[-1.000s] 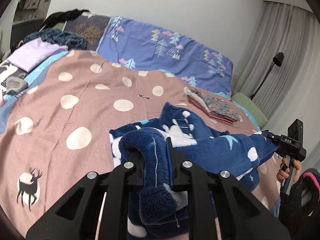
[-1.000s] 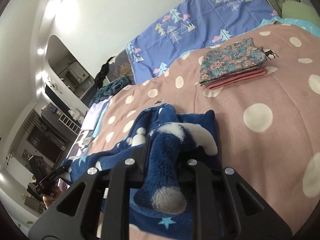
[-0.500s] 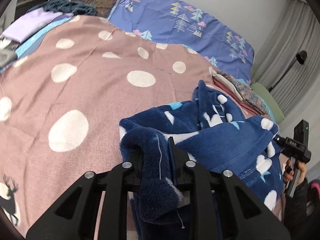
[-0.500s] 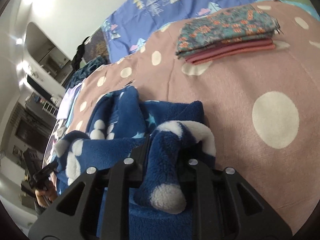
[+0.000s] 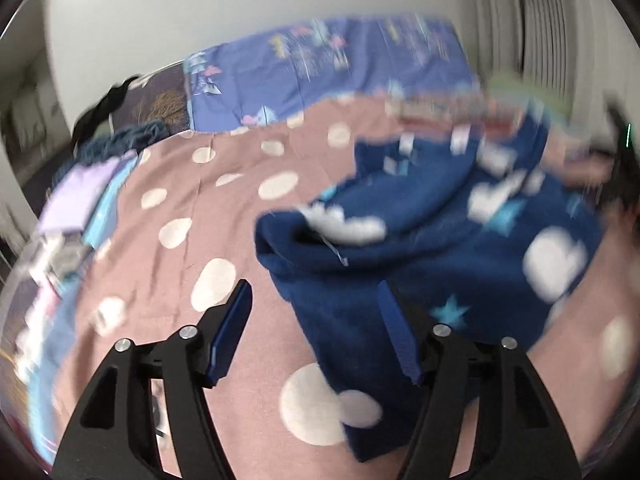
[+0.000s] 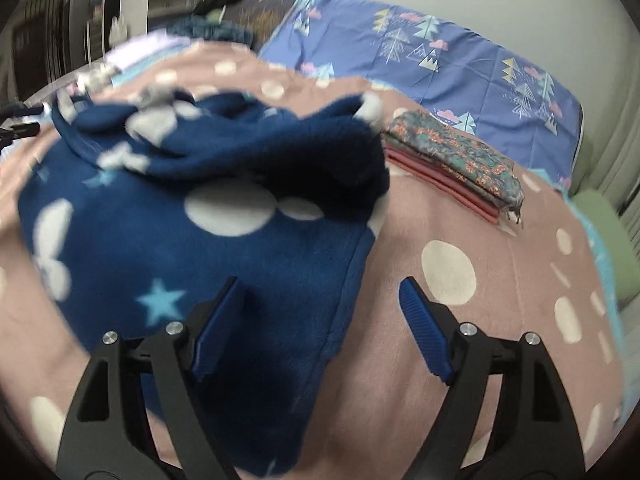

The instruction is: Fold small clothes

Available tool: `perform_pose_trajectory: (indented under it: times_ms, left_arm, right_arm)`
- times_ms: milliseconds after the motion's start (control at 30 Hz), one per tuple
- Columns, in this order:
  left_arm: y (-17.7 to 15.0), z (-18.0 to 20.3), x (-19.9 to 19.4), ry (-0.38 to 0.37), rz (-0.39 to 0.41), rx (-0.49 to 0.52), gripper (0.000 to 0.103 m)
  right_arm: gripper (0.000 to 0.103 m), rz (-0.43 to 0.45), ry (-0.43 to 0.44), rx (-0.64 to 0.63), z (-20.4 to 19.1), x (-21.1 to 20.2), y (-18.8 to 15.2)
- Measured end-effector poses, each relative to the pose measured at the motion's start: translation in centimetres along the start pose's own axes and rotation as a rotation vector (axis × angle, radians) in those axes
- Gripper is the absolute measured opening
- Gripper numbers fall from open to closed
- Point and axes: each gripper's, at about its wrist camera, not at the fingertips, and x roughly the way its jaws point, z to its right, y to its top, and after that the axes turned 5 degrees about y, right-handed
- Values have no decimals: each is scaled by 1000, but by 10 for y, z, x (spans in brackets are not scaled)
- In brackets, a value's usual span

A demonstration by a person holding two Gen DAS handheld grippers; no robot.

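A navy fleece garment [image 5: 440, 248] with white clouds and blue stars lies folded over on the pink dotted bedspread [image 5: 224, 216]. It also shows in the right wrist view [image 6: 208, 216]. My left gripper [image 5: 316, 332] is open and empty, its jaws over the garment's near left edge. My right gripper [image 6: 320, 320] is open and empty, over the garment's near right edge. Both views are blurred by motion.
A stack of folded clothes [image 6: 452, 160], floral on top and pink beneath, lies just beyond the garment. A blue tree-print pillow [image 6: 440, 52] lines the headboard. A lilac cloth [image 5: 80, 192] and dark knit lie at the far left. A green cushion [image 6: 604, 240] sits right.
Both grippers have opened and let go of the fleece garment, which now lies folded over on the bedspread. Both grippers have pulled back and swung.
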Motion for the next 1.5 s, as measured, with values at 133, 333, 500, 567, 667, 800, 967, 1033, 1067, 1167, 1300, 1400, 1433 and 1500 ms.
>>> perform_pose_trajectory:
  times_ms: [133, 333, 500, 567, 667, 800, 967, 1033, 1067, 1167, 1300, 1400, 1433, 1500]
  left_arm:
    - [16, 12, 45, 63, -36, 85, 66]
    - [62, -47, 116, 0, -94, -211, 73]
    - [58, -68, 151, -174, -168, -358, 70]
    - [58, -67, 162, -261, -190, -398, 36]
    - [63, -68, 166, -281, -177, -451, 9]
    - [75, -76, 117, -249, 4, -456, 9]
    - [80, -64, 146, -122, -87, -357, 13]
    - [69, -52, 169, -74, -176, -307, 20]
    - [59, -44, 178, -51, -217, -284, 23]
    - [50, -42, 163, 0, -181, -267, 33]
    - [56, -43, 115, 66, -120, -265, 35]
    - [67, -17, 71, 18, -35, -232, 39]
    - [71, -1, 57, -21, -16, -213, 39]
    - [80, 57, 24, -140, 30, -113, 39]
  right_arm:
    - [81, 47, 0, 83, 22, 29, 33]
    - [78, 36, 130, 418, 89, 73, 67]
    - [60, 43, 340, 537, 112, 91, 66]
    - [42, 22, 413, 577, 117, 104, 68]
    - [12, 31, 443, 593, 116, 104, 75]
    - [11, 227, 488, 557, 117, 57, 86]
    - [38, 18, 304, 519, 107, 110, 94]
    - [37, -68, 249, 532, 104, 129, 84]
    - [36, -60, 265, 556, 106, 128, 76]
    - [38, 33, 311, 655, 122, 100, 53]
    - [40, 80, 296, 645, 131, 63, 34]
    - [37, 87, 337, 626, 131, 50, 20]
    - [32, 77, 343, 622, 128, 50, 17]
    - [17, 25, 321, 651, 130, 60, 10]
